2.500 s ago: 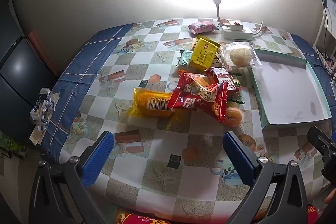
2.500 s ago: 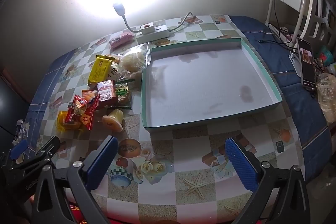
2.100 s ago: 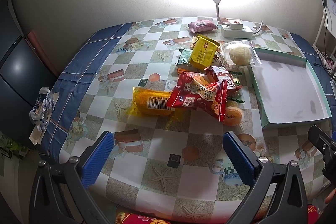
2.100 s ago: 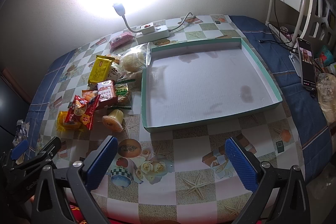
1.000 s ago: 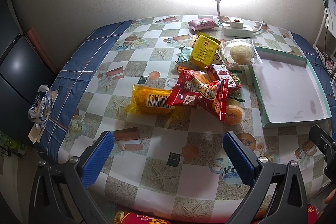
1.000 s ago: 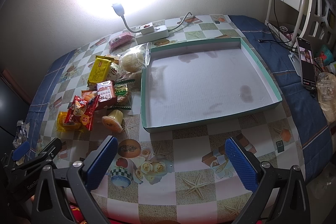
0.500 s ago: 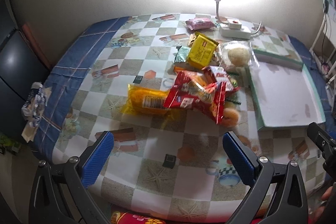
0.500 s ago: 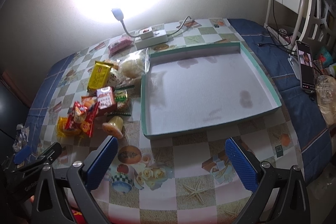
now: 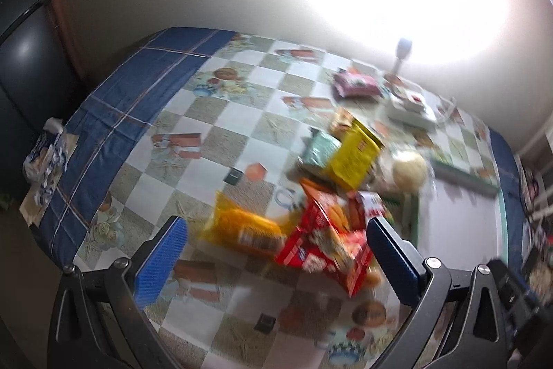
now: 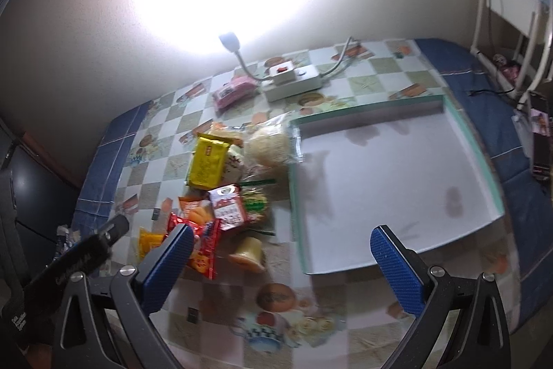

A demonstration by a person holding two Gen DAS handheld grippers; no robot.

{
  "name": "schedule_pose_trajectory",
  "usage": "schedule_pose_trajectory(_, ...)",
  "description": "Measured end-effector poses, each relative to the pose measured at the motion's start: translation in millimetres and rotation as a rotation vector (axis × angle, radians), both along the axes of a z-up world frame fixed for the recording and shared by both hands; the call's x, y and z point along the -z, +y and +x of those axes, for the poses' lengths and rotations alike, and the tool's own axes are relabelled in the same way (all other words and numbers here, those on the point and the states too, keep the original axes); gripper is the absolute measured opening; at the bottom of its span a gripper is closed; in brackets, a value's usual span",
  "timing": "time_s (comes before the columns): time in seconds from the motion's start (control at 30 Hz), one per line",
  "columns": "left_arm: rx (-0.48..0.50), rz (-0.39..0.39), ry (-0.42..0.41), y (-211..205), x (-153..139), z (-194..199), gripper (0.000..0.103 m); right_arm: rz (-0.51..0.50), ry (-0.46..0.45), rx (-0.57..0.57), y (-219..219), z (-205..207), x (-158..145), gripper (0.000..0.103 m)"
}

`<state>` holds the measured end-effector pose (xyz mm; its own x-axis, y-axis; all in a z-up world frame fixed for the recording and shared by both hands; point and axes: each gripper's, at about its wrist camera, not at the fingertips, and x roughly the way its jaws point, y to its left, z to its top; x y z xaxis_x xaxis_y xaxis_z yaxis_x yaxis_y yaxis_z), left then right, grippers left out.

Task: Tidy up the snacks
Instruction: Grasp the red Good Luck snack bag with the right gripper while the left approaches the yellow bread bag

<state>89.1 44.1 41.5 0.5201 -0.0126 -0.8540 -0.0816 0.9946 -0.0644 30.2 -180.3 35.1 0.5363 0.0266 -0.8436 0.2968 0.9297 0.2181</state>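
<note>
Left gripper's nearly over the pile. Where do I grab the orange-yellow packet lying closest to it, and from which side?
Take the orange-yellow packet by its free left end, coming from the left. It lies flat on the tablecloth with its right end tucked under the red bag, so only the left end is clear. The left gripper is open and would probably fit across the crimped edge there.

both tongs, left tongs (image 9: 276,251) and right tongs (image 10: 281,260), are black frames with ribbed blue pads (silver screws at the joints).

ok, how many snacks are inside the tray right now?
0. The tray holds only stains; every visible snack lies on the tablecloth to its left, the bun bag overlapping its corner. Stacked packets may hide others.
</note>
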Motion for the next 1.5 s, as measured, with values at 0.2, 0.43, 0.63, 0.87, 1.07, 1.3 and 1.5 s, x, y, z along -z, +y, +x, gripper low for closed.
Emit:
schedule_pose_trajectory(0.2,-0.108,0.033,0.037,19.1,12.7,10.0,0.103,0.051,0.086,-0.027,20.0,25.4,26.8,0.103)
schedule_pose_trajectory(0.43,-0.231,0.021,0.087,55.1,34.3,13.4,0.103,0.073,0.165,-0.081,50.5,48.6,54.2,0.103)
schedule_pose_trajectory(0.63,-0.3,-0.053,0.126,82.9,58.6,17.7,0.103,0.062,0.168,-0.124,81.7,64.7,65.4,0.103)
schedule_pose_trajectory(0.87,-0.355,-0.102,0.128,104.5,66.2,16.5,0.103,0.072,0.192,-0.147,108.5,76.8,88.8,0.103)
schedule_pose_trajectory(1.07,-0.369,-0.128,0.136,111.3,71.2,14.9,0.103,0.041,0.204,-0.162,123.3,82.4,100.7,0.103)
schedule_pose_trajectory(1.3,-0.357,-0.137,0.146,109.0,74.7,16.0,0.103,0.026,0.206,-0.156,130.9,86.3,110.9,0.103)
schedule_pose_trajectory(1.5,-0.345,-0.148,0.154,105.3,76.8,16.6,0.103,0.018,0.206,-0.147,130.4,85.0,113.7,0.099)
